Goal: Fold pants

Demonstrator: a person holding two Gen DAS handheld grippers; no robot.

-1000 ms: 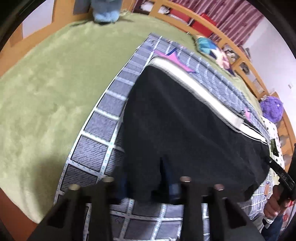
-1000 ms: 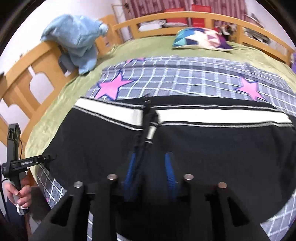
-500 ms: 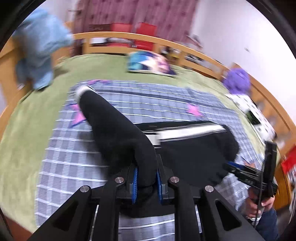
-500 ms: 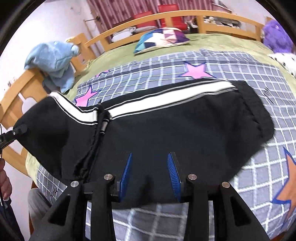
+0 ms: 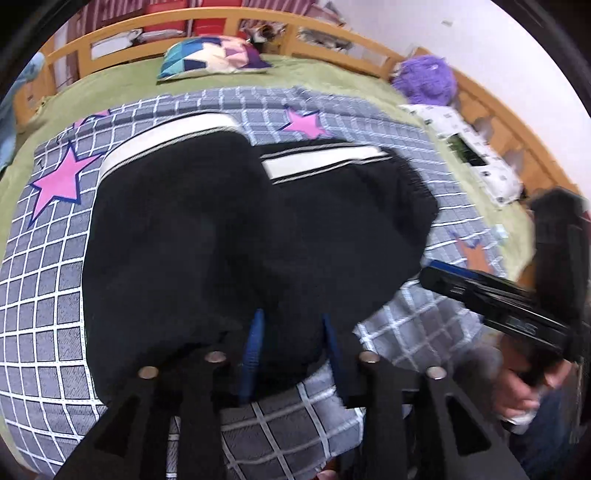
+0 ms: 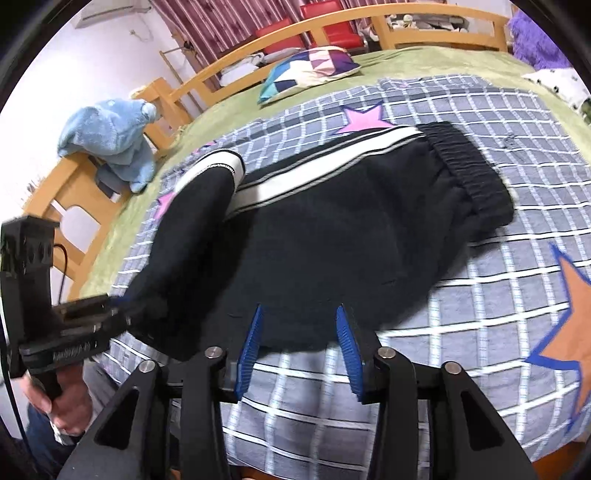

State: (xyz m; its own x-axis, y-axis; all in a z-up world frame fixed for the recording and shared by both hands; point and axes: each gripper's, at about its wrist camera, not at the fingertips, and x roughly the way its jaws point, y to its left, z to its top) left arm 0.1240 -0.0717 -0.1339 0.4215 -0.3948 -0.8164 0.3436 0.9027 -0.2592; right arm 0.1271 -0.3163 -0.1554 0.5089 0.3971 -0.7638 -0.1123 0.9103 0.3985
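While the pants [image 6: 332,236] lie folded on the checked blanket [image 6: 498,302] on the bed [image 6: 424,61], both grippers sit at the near edge of the bed. The pants are black with a white stripe [image 6: 314,173] down the side. Their long way runs along the near edge of the bed, from side to side. The stretchy waistband [image 6: 469,173] points to the right side of the bed in the right wrist view. One leg end [image 6: 218,166] is folded over on top at the left, so its white stripe turns toward the far edge.

The left gripper [image 5: 291,347] has blue pads, and its jaws have just been opening. They stand a little apart. Black cloth lies between them in the left wrist view, but the pads do not seem to squeeze it. The right gripper [image 6: 299,343] has its jaws spread too, and they have just been opening. Its tips are just over the near edge of the pants, and nothing is pinched.

A pillow [image 6: 310,70] with many colours lies near the far edge of the bed. A blue towel [image 6: 110,136] hangs on the wooden rail [image 6: 406,18] at the left corner. A purple fluffy thing [image 5: 424,79] sits at the right side.
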